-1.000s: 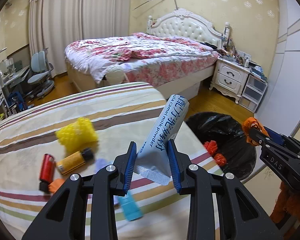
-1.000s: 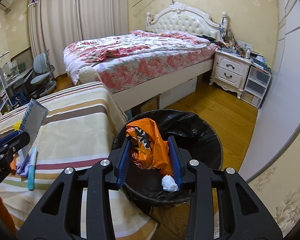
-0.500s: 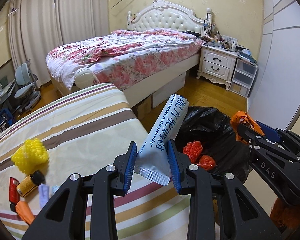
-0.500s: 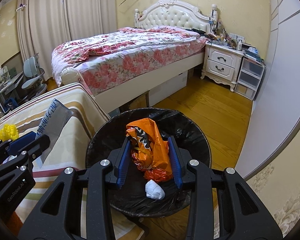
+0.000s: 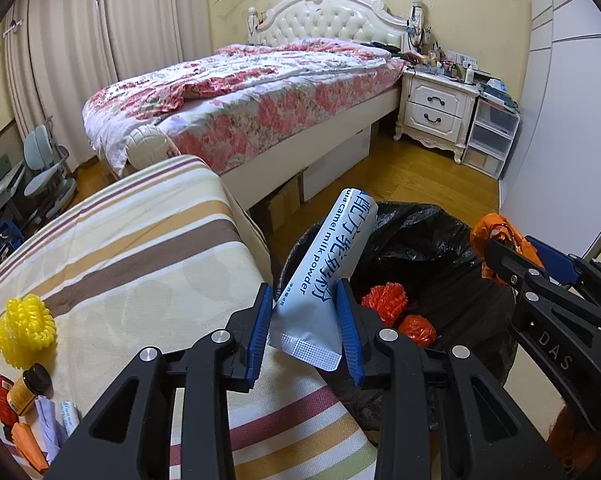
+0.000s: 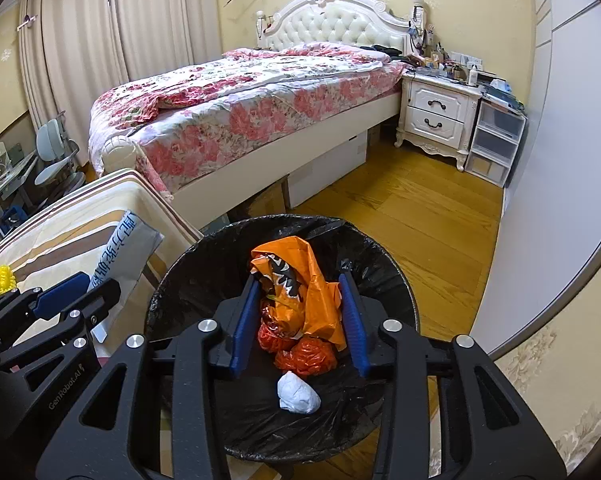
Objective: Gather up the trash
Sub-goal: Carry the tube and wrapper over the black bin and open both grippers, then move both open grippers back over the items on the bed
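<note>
Left hand-held gripper: closed on the milk powder sachet, which is held upright near its sealed bottom edge, at the worktop's edge just beside the bin.
Right hand-held gripper: part-open around the orange plastic bag; the bag is pinched or hung between the blue pads, right above the bin's mouth. Whether the grip is firm cannot be told.
Trash bin: one, lined with a black bag, stood on the wooden floor against the worktop.
Already binned: two orange-red crumpled balls and one white paper wad are counted inside.
In hand: two items, one sachet and one orange bag, neither yet dropped.
Left on the worktop: one yellow spiky ball, one small amber bottle, one red item partly cut off at the frame edge, one orange piece, one lilac scrap and one small white tube are made out; a fuller count is blocked by the frame edge.
Progress: judged to be about the middle; three pieces are binned, two are about to be released, and roughly six are left to be collected.
</note>
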